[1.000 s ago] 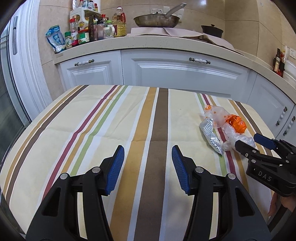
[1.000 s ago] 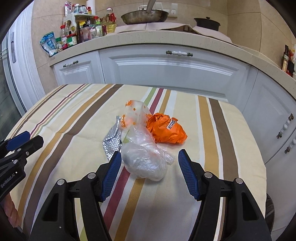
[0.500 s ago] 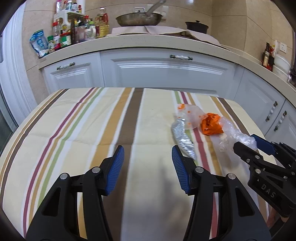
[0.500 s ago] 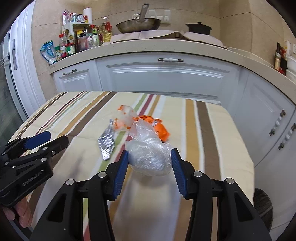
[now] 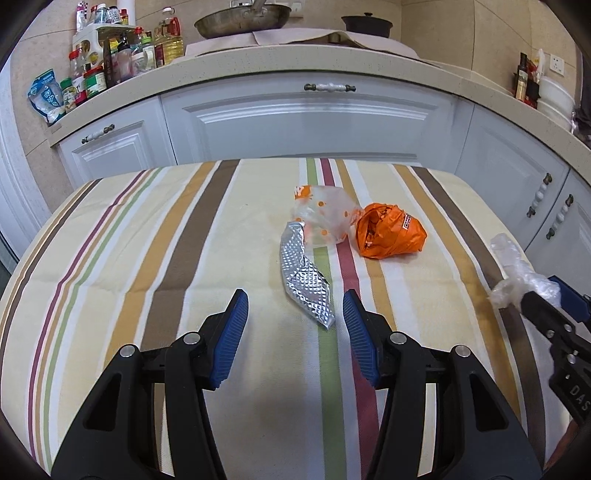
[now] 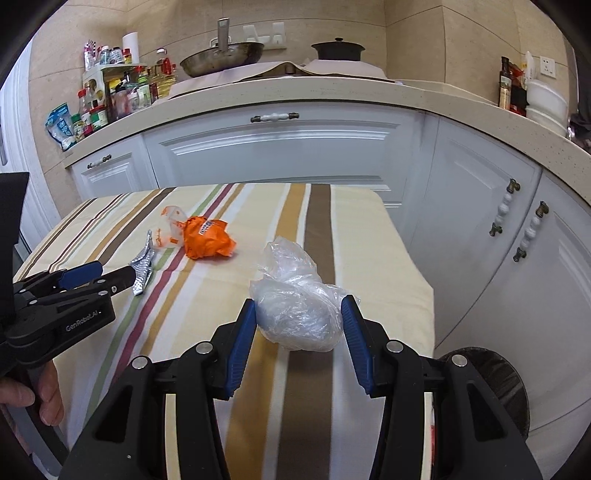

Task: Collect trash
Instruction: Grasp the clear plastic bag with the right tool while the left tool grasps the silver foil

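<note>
My right gripper [image 6: 298, 309] is shut on a crumpled clear plastic bag [image 6: 295, 306], held above the right part of the striped table [image 6: 207, 295]. That bag [image 5: 517, 273] also shows at the right edge of the left wrist view, in the right gripper [image 5: 543, 295]. My left gripper [image 5: 295, 310] stands open just above the cloth, with the near end of a silver foil wrapper [image 5: 303, 273] between its fingers, untouched. Behind it lie a clear bag with orange dots [image 5: 325, 218] and a crumpled orange wrapper [image 5: 389, 230]. The left gripper [image 6: 107, 275] reaches the foil wrapper [image 6: 142, 267] in the right wrist view.
A dark round bin [image 6: 484, 384] stands on the floor right of the table, below my right gripper. White cabinets [image 5: 306, 118] and a counter with a pan [image 5: 242, 22], a pot [image 5: 365, 26] and bottles [image 5: 122, 59] run behind. A hand [image 6: 40, 391] holds the left tool.
The right gripper closed on the clear bag, lifted it and carried it right toward the table's edge. The left gripper moved right, up to the foil wrapper.
</note>
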### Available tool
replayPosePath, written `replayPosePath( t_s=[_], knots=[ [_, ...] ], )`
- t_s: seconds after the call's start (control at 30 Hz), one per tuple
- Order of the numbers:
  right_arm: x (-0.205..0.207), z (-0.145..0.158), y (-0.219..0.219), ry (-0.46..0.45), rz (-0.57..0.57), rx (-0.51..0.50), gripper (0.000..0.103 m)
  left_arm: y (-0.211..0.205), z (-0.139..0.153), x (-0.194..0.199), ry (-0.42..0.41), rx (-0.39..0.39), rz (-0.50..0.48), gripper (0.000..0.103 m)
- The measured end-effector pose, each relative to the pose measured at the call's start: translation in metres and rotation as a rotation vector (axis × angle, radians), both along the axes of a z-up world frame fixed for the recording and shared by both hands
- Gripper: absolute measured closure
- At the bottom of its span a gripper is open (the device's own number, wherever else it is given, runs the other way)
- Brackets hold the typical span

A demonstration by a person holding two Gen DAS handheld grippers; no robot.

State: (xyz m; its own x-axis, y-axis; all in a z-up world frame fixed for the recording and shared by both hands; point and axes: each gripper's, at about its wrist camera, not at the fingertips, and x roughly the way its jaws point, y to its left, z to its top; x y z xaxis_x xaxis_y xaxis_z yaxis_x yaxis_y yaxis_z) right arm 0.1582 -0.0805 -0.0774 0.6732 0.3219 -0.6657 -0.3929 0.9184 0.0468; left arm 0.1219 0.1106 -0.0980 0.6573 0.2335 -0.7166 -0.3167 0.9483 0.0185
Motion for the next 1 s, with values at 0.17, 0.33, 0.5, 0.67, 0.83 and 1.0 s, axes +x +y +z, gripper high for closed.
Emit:
replayPosePath(
  t_s=[0.17,0.33,0.5,0.67,0.83,1.0],
  knots=[
    [0.001,0.0,-0.009,0.003,0.002,0.018,0.056,0.001,-0.006,0.011,0.025,-0.007,0.013,0.051],
    [0.003,-0.001,-0.013,0.012,0.006,0.026,0.056,0.003,-0.014,0.021,0.064,-0.03,0.004,0.07],
    [0.004,-0.002,-0.014,0.019,0.009,0.026,0.056,0.005,-0.017,0.022,0.074,-0.059,-0.019,0.085],
    [0.003,-0.001,-0.012,0.013,0.009,0.021,0.056,0.004,-0.012,0.012,0.047,-0.037,-0.026,0.085],
    [0.001,-0.001,-0.01,0.006,0.013,0.019,0.056,0.005,-0.008,-0.002,0.037,-0.022,-0.032,0.086],
    [-0.005,0.003,-0.007,-0.011,0.019,0.015,0.056,0.008,0.0,-0.02,0.024,-0.019,-0.034,0.086]
  ],
)
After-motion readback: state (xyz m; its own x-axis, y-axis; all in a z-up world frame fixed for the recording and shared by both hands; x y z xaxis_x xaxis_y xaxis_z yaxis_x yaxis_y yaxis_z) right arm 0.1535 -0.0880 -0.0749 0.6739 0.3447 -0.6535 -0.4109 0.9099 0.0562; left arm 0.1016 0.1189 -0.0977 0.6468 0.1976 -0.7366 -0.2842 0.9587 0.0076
